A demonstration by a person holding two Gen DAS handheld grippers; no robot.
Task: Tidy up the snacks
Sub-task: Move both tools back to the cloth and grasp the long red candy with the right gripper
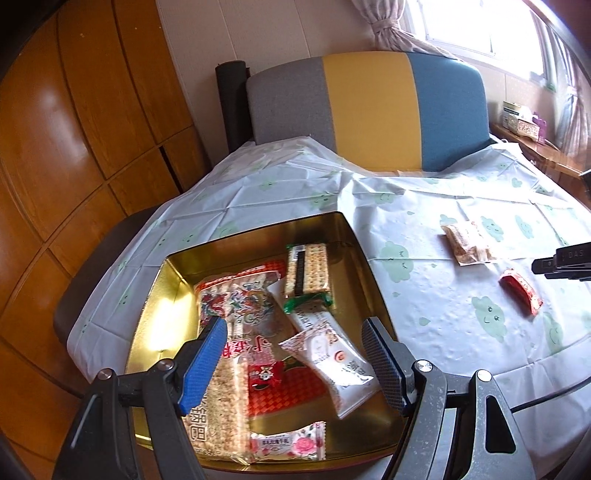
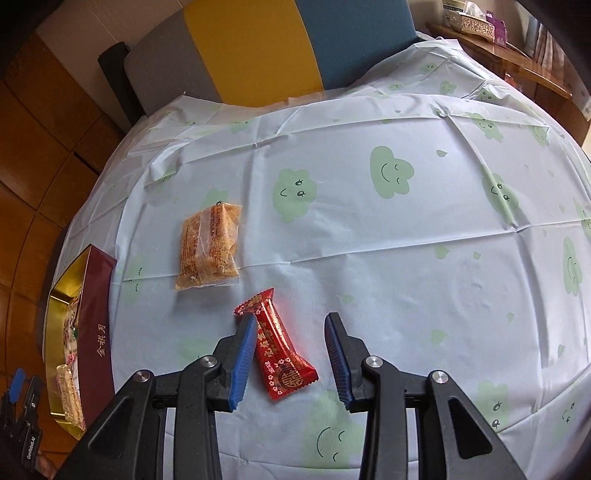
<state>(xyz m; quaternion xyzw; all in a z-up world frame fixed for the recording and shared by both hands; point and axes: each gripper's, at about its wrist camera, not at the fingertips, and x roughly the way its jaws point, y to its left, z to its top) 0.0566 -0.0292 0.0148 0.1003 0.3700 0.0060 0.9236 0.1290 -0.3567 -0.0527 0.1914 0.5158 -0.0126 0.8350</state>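
A gold tin box (image 1: 177, 291) sits on the table and holds several snack packs, among them a long rice-cake pack (image 1: 229, 325), a cracker pack (image 1: 306, 273) and a white pack (image 1: 332, 354). My left gripper (image 1: 295, 332) hovers open above the box, holding nothing. A red candy bar (image 2: 277, 343) lies on the tablecloth between the open fingers of my right gripper (image 2: 290, 325), nearer its left finger. A clear pack of orange crisp snack (image 2: 208, 247) lies beyond it. Both also show in the left wrist view: the red bar (image 1: 522, 293), the orange pack (image 1: 467, 245).
The table wears a pale cloth with green clouds (image 2: 391, 173). A grey, yellow and blue chair back (image 1: 369, 107) stands at the far edge. The box's maroon side (image 2: 98, 332) shows at the left of the right wrist view. A wooden shelf with boxes (image 2: 476, 26) is far right.
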